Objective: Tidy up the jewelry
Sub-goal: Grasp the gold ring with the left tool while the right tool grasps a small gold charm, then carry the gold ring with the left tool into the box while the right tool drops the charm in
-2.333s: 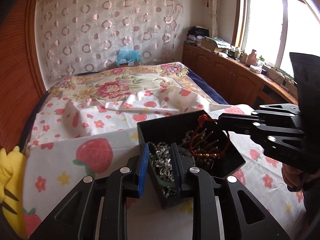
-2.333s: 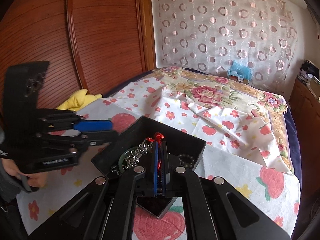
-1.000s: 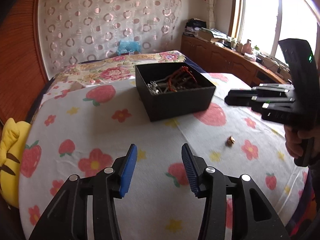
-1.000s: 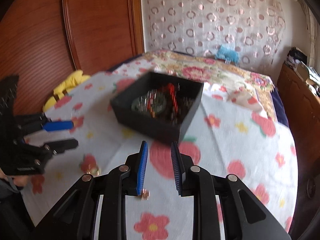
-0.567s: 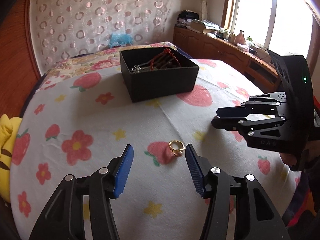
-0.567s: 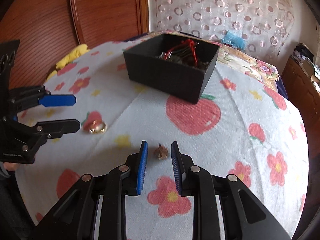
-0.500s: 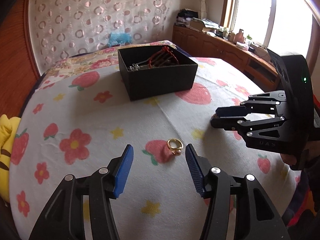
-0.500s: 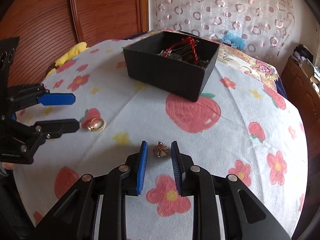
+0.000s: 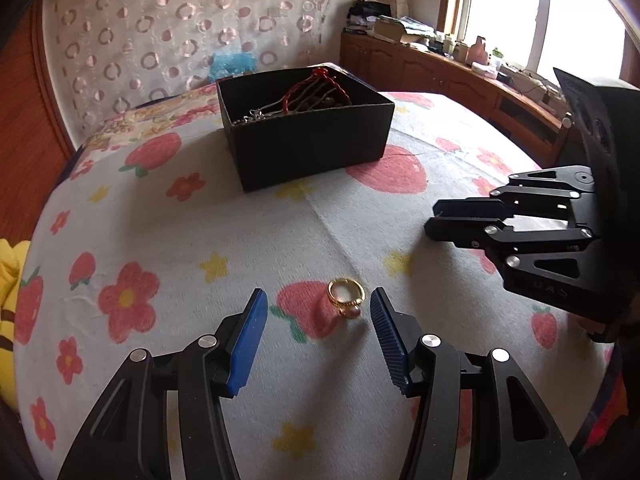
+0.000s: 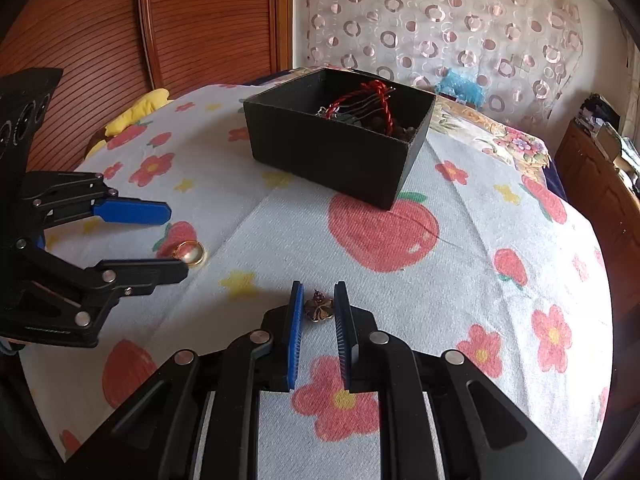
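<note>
A gold ring [image 9: 346, 297] with a pearl lies on the fruit-print cloth between the open fingers of my left gripper [image 9: 318, 300]; it also shows in the right wrist view [image 10: 190, 253]. A small bronze flower-shaped piece [image 10: 317, 307] lies between the pads of my right gripper [image 10: 318, 300], which stands narrowly open around it, not touching as far as I can see. A black box [image 9: 308, 136] holding a red cord bracelet [image 9: 316, 88] and chains stands farther back; it also shows in the right wrist view [image 10: 340, 148].
The table's cloth [image 9: 200, 240] curves down at its edges. A yellow plush toy [image 10: 136, 110] lies at the left edge. A bed [image 10: 492, 132] is behind the table, and wooden cabinets [image 9: 440, 72] run under the window.
Both grippers left the box and came down to the cloth. My left gripper now straddles the ring and my right gripper has closed in around the flower piece.
</note>
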`<state>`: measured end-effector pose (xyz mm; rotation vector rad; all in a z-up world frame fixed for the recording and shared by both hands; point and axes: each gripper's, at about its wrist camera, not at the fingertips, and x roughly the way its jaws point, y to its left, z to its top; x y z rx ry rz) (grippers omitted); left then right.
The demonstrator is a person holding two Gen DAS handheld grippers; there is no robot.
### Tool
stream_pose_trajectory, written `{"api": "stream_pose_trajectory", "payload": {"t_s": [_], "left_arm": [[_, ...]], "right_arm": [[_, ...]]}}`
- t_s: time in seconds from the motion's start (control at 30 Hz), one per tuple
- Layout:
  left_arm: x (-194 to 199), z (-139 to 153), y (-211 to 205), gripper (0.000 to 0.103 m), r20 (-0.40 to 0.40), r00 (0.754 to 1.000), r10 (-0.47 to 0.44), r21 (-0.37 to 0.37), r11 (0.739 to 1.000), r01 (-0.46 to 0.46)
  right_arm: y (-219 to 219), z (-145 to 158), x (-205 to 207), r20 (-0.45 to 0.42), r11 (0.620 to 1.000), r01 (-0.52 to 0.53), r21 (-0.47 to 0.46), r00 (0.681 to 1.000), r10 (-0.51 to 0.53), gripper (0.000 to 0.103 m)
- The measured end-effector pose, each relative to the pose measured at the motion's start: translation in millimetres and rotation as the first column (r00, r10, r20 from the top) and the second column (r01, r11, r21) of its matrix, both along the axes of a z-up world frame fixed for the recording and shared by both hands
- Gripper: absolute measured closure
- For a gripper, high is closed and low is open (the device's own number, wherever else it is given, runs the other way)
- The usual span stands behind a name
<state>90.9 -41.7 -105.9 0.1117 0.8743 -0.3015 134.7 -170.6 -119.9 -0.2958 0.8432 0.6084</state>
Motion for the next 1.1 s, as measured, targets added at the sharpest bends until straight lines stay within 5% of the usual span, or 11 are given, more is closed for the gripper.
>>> {"api": "stream_pose_trajectory", "payload": {"t_s": [0.23, 0.6, 1.1], "left_arm": [[1.9, 1.0, -6.7, 0.084, 0.008, 1.0, -0.02, 0.017, 1.0, 0.02], [5.8, 17.7, 3.4, 0.084, 0.053, 0.999, -0.001, -0.035, 0.999, 0.003], [35.7, 51.7, 12.2, 0.084, 0.116, 0.993, 0.017, -0.034, 0.999, -0.013]], "right_arm": [[-0.2, 0.4, -0.6, 0.001, 1.0, 0.0, -0.001, 1.0, 0.0, 0.086], [0.5, 19.8, 10.1, 0.048, 1.0, 0.01, 0.024, 0.999, -0.011, 0.086], [8.8, 79.7, 109.5, 0.12, 0.986, 0.084, 0.141, 0.988, -0.101, 0.086]]}}
